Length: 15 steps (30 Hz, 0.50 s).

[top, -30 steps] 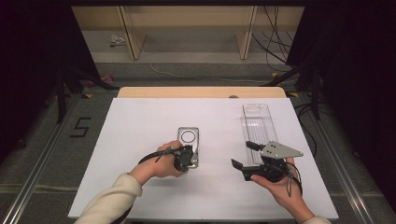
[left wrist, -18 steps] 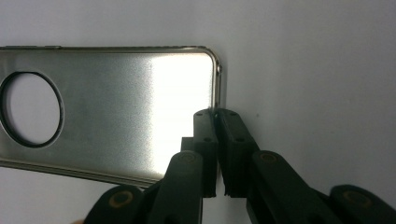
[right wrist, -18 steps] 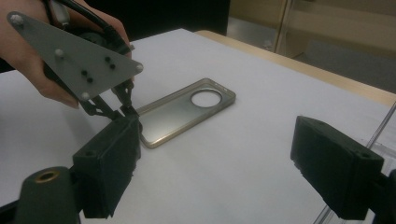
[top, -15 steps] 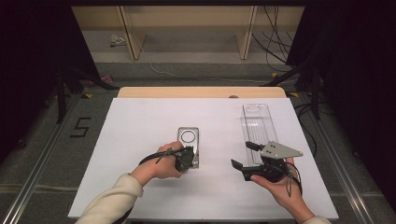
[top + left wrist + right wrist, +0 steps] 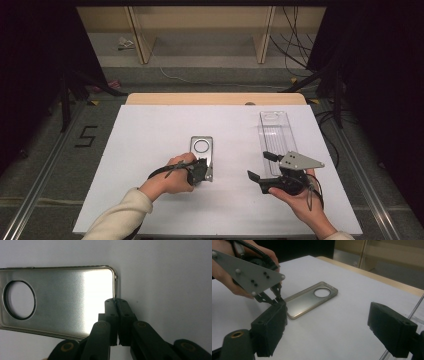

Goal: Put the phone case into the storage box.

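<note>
A silvery metal phone case point(image 5: 202, 148) with a round camera hole lies flat in the middle of the white table. My left gripper point(image 5: 205, 169) reaches its near end from the left. In the left gripper view the jaws point(image 5: 116, 302) are pinched on the thin raised rim of the case point(image 5: 62, 297) close to a corner. The right gripper view has the case point(image 5: 312, 298) with the left gripper point(image 5: 277, 298) nipping its near edge. My right gripper point(image 5: 261, 166) hovers open to the right of the case, nothing between its wide-apart jaws point(image 5: 328, 315).
A long clear plastic tray point(image 5: 274, 135) lies on the right of the table, just beyond the right gripper. The table's white top point(image 5: 150, 140) ends in a wooden strip point(image 5: 215, 98) at the back. Dark floor with cables surrounds it.
</note>
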Each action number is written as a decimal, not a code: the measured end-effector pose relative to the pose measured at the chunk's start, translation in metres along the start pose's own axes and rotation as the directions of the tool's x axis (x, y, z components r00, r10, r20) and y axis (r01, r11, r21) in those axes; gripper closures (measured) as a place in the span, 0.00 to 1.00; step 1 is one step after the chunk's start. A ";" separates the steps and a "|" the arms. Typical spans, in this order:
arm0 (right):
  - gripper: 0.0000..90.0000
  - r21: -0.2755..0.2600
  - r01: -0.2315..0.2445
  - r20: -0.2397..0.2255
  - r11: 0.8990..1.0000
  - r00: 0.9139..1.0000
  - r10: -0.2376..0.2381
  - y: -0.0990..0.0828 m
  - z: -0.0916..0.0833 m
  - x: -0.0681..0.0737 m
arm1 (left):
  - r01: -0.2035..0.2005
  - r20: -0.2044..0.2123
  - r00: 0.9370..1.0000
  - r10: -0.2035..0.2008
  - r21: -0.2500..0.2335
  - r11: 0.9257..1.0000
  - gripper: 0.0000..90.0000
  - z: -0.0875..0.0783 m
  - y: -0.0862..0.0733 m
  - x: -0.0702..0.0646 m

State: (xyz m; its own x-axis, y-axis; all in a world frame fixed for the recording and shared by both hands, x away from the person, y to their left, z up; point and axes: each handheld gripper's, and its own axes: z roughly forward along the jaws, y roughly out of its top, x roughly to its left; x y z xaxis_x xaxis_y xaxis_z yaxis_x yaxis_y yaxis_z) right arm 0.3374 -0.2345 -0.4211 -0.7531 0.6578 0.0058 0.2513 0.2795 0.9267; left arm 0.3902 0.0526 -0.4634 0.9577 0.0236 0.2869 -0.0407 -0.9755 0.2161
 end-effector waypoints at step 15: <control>0.19 0.010 -0.006 0.006 1.000 1.000 0.006 0.000 0.001 0.000 | -0.034 -0.069 0.997 0.032 -0.035 0.999 0.98 -0.007 -0.008 -0.012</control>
State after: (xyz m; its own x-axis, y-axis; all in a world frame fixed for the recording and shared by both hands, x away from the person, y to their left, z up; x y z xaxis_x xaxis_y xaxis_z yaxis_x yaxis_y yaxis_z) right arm 0.3379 -0.2339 -0.4214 -0.7483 0.6633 0.0089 0.2616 0.2828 0.9228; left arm 0.3775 0.0620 -0.4623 0.9340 0.0075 0.3571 -0.0835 -0.9675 0.2387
